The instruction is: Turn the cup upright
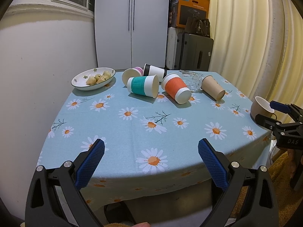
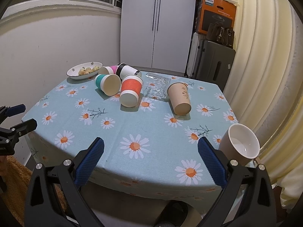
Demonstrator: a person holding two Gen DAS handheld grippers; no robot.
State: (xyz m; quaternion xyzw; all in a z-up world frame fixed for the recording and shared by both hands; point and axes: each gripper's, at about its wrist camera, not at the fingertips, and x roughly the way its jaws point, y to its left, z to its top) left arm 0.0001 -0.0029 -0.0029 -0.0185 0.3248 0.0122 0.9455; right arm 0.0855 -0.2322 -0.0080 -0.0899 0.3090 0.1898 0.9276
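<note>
Several paper cups lie on their sides at the far half of the table: a teal-sleeved cup (image 1: 143, 86) (image 2: 108, 84), an orange-sleeved cup (image 1: 177, 90) (image 2: 130, 92), a plain tan cup (image 1: 213, 87) (image 2: 180, 98), a black-banded white cup (image 1: 154, 72) (image 2: 127, 71) and a pink-banded cup (image 1: 132, 74) (image 2: 108, 69). A clear glass cup (image 1: 191, 79) (image 2: 157, 87) lies on its side between orange and tan. A beige mug (image 1: 261, 106) (image 2: 239, 143) stands tilted at the table's right front corner. My left gripper (image 1: 151, 160) and right gripper (image 2: 151, 160) are open and empty, over the near edge.
A flowered bowl of snacks (image 1: 92, 78) (image 2: 84, 70) sits at the far left corner. The round table has a daisy tablecloth (image 1: 132, 128) (image 2: 151, 124). A white wall is left, a fridge behind, suitcases and boxes at back right, curtains on the right.
</note>
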